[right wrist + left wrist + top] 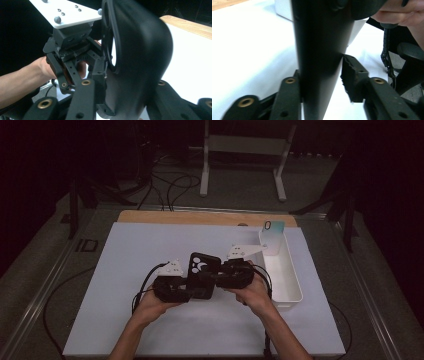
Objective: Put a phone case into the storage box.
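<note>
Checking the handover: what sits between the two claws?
A flat black phone case with camera cutouts, held upright between left claw and right claw, seen in the high view.

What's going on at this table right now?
A person holds a black phone case up over the white mat between two handheld grippers. The left gripper and right gripper both have their jaws around its edges. A white bin sits to the right.
</note>
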Tool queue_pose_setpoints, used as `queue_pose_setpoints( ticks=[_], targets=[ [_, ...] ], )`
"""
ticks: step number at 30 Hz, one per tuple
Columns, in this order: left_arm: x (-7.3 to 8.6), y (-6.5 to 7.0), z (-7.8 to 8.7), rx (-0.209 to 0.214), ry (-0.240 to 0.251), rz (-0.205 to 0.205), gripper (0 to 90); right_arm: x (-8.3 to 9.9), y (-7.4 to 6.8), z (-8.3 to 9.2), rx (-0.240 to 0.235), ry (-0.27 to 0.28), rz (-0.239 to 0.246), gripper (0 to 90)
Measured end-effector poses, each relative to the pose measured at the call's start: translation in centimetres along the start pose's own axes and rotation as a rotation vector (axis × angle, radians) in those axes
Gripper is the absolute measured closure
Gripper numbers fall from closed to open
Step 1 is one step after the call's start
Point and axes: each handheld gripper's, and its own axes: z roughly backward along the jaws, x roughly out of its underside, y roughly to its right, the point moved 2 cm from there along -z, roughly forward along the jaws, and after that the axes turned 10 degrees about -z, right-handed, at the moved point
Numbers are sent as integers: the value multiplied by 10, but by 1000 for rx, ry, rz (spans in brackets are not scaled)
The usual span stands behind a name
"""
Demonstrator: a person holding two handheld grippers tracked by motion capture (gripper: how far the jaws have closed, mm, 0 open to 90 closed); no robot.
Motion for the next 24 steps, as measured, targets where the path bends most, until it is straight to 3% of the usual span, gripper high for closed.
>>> queue_pose_setpoints(
  ticks=[2,6,19,20,24],
  targets=[
    [0,0,-1,-1,1,4,708,0,1,-1,30,5,0,574],
    [0,1,-3,16,16,16,796,-1,4,-2,32,6,-30,459],
    [-1,2,1,45,59,9,842,-1,4,1,13,32,-32,423],
    [-2,3,1,51,66,7,846,-1,5,1,-6,24,-44,306],
    [-3,3,2,34,69,-5,849,0,6,0,-4,1,-52,278]
  ],
)
